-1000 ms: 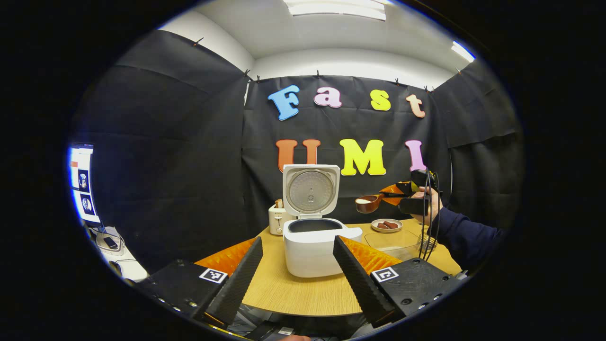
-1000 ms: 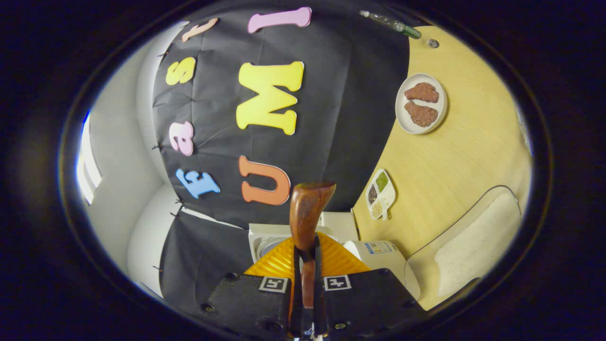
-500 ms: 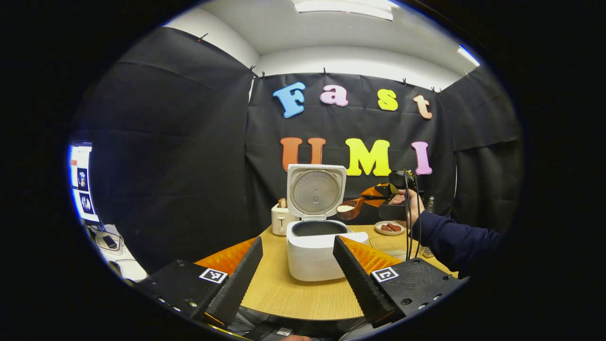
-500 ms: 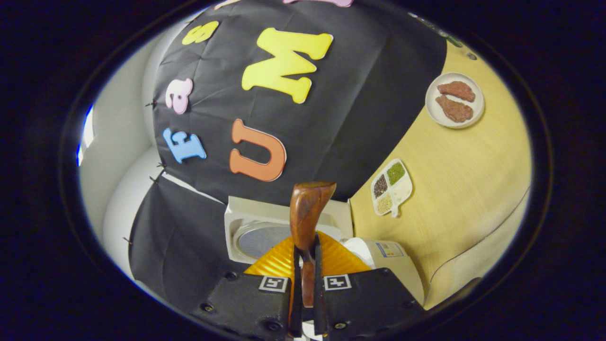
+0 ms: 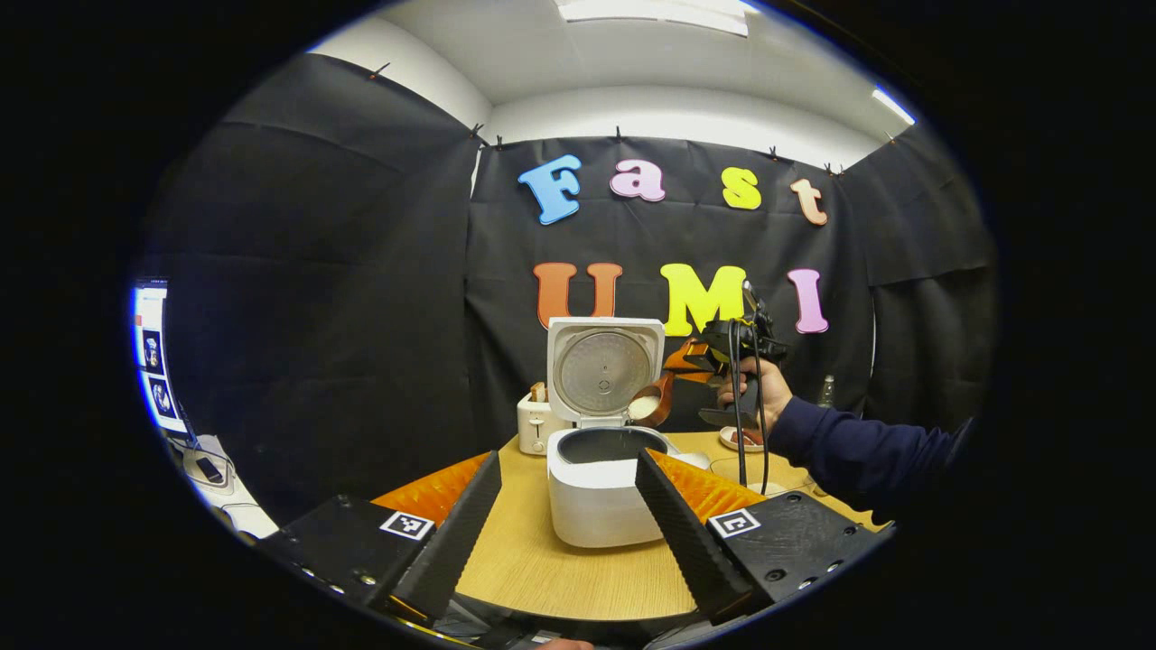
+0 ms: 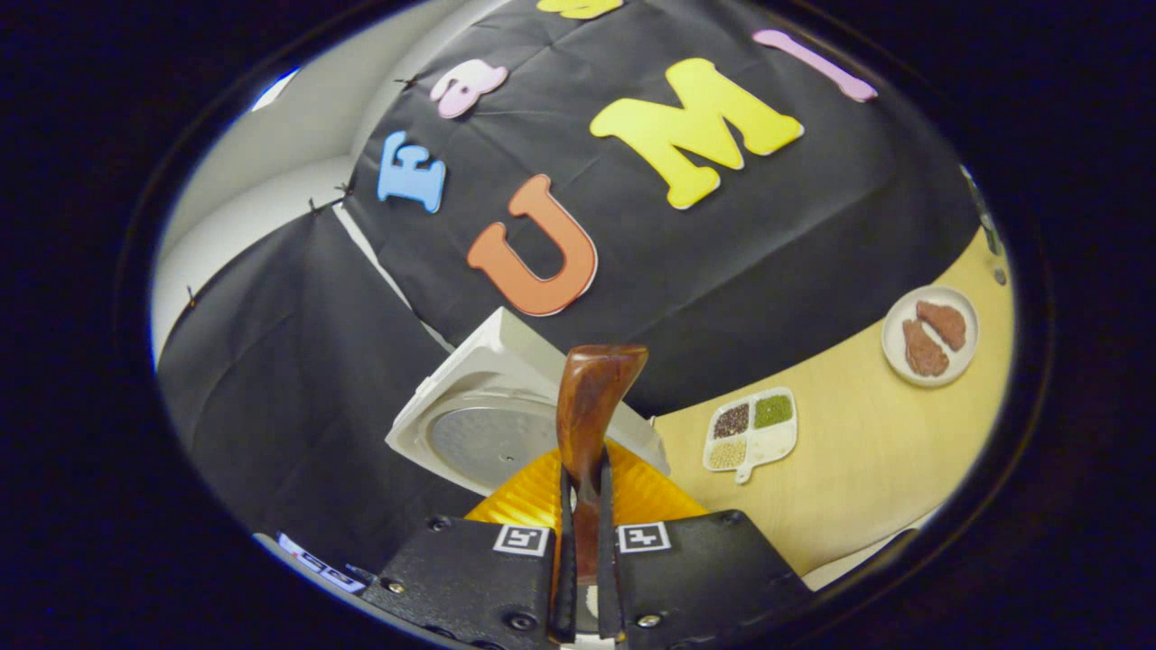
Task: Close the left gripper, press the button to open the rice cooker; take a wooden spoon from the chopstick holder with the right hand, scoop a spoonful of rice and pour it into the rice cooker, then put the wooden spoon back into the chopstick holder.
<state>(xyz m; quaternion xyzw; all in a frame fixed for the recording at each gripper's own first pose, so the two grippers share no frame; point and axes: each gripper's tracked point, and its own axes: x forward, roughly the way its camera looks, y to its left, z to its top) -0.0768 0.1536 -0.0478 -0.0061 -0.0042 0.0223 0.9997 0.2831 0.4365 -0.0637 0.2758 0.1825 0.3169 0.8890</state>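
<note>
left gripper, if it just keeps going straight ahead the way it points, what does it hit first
Most likely the rice cooker: its white body sits on the table straight ahead, framed by the open jaws of the left gripper. Nothing seems to lie between, though depth is hard to judge.

A white toaster (image 5: pixel 535 421) stands at the back of the wooden surface (image 5: pixel 578 569). Farther along lie a round plate (image 6: pixel 930 336) holding two brown pieces and a divided white dish (image 6: pixel 751 430) of dark, green and pale grains, well apart.
</note>
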